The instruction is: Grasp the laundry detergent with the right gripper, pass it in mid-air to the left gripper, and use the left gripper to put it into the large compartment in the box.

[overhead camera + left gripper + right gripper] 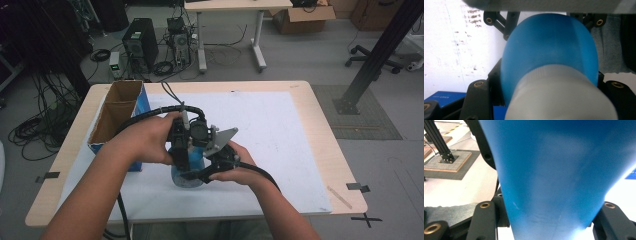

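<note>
A blue bottle [186,176] with a white cap stands on the white mat [280,135] near the table's front. In the left gripper view the white cap [559,95] sits close between the black jaws, and my left gripper [549,100] is shut on it from above [181,150]. My right gripper [202,172] comes in from the right and is shut on the bottle's blue body [559,175], which spans the gap between its jaws [546,220]. The right gripper's fingers [507,23] show past the bottle's far side in the left gripper view.
An open cardboard box [120,112] with a blue side stands at the mat's left edge, close to my left forearm. The wooden table [320,110] rims the mat. A black frame post [380,55], a desk and computers stand on the floor beyond.
</note>
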Demonstrator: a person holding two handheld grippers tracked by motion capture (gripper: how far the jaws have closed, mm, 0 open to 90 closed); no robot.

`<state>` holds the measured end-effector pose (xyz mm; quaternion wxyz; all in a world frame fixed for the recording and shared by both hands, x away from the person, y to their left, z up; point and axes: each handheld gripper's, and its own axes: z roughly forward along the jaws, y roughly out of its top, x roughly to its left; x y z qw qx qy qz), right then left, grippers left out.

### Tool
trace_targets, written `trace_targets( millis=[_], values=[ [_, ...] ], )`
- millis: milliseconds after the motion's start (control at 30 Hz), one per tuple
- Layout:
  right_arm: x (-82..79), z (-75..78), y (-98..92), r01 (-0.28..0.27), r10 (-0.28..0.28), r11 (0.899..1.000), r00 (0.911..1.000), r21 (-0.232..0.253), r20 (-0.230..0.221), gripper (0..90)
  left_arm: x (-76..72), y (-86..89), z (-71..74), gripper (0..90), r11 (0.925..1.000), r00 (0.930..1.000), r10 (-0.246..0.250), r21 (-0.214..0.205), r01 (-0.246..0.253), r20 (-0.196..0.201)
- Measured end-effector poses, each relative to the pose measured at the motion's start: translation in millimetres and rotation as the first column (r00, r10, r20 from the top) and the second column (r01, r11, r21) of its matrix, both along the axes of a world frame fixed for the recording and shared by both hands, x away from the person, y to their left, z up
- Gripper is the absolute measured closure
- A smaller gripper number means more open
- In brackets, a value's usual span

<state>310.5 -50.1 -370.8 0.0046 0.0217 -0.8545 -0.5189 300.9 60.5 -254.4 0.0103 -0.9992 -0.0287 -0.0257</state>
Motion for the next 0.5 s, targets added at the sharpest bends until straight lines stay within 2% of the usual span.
trace_targets(
  millis=[100, 200, 233, 267, 400, 500],
  values=[
    [-0.3, -0.2, -0.5, 0.004, -0.004, 1.0, 1.0, 0.011, -0.002, 42.6, 0.0, 0.1, 0.8, 38.8, 0.9999, 1.0, 0.005, -0.009, -0.005, 0.003],
    [0.1, 1.5, -2.9, -0.005, 0.005, 0.999, 0.9999, 0.045, -0.015, 31.2, 1.5, 0.4, 0.0, 38.8, 1.0, 0.9999, 0.002, 0.002, -0.002, 0.012],
    [0.1, 1.5, -2.9, -0.005, 0.005, 0.999, 0.9999, 0.045, -0.015, 31.2, 1.5, 0.4, 0.0, 38.8, 1.0, 0.9999, 0.002, 0.002, -0.002, 0.012],
    [1.1, 2.4, -4.8, 0.007, -0.007, 0.999, 1.0, 0.043, 0.004, 28.3, 2.8, 0.7, -0.3, 38.8, 0.9999, 0.9999, 0.007, 0.008, -0.007, 0.01],
    [1.9, 2.2, -7.5, 0.03, -0.031, 0.998, 0.9995, 0.056, 0.01, 23.2, 3.7, 1.1, 0.3, 38.8, 0.9999, 1.0, 0.008, 0.006, -0.008, 0.005],
    [4.5, -0.7, -9.7, 0.043, -0.045, 0.997, 0.9987, 0.062, 0.024, 15.6, 3.5, 0.5, 1.9, 38.8, 1.0, 1.0, 0.004, 0.006, -0.004, 0.005]
  ],
)
